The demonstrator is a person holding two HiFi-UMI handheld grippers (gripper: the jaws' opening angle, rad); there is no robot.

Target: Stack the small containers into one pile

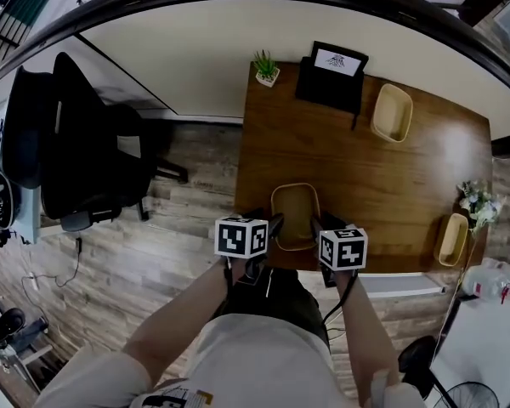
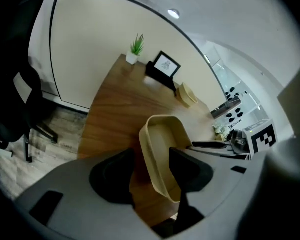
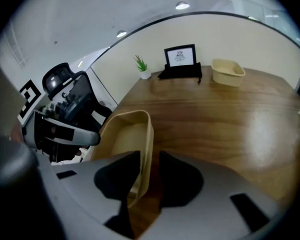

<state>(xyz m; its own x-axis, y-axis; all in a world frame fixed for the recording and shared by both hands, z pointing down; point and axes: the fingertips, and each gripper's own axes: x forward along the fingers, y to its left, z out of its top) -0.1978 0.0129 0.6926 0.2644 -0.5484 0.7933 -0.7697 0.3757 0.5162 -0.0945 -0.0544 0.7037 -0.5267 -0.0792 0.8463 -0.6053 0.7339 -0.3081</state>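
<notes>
A tan container [image 1: 295, 215] sits at the near edge of the wooden desk [image 1: 357, 168], open side up, directly in front of the person. Both tools are down at it, one on each long side.

The left tool [image 1: 270, 232] straddles the container's left wall. In the left gripper view, one jaw of this tool [image 2: 151, 169] is outside over bare desk and the other is inside the tub. The jaws are apart. A strip of desk shows between the outer jaw and the wall, so the wall is not clamped.

The right tool [image 1: 319, 228] straddles the right wall in the same way. In the right gripper view its jaws [image 3: 146, 176] stand much closer together. The inner one lies against the wall of the container [image 3: 125, 134], and a thin dark sliver separates the wall from the outer one – narrow, but not pressed shut.

A second container [image 1: 392, 111] lies well apart at the far right of the desk. A third container [image 1: 453, 238] lies at the near right edge, just beside a bunch of flowers [image 1: 478, 202].

At the far side stand a small potted plant [image 1: 266, 68] and, to its right, a framed card [image 1: 334, 75]. Left of the desk, a black office chair [image 1: 76, 151] stands on the plank floor [image 1: 153, 253].
</notes>
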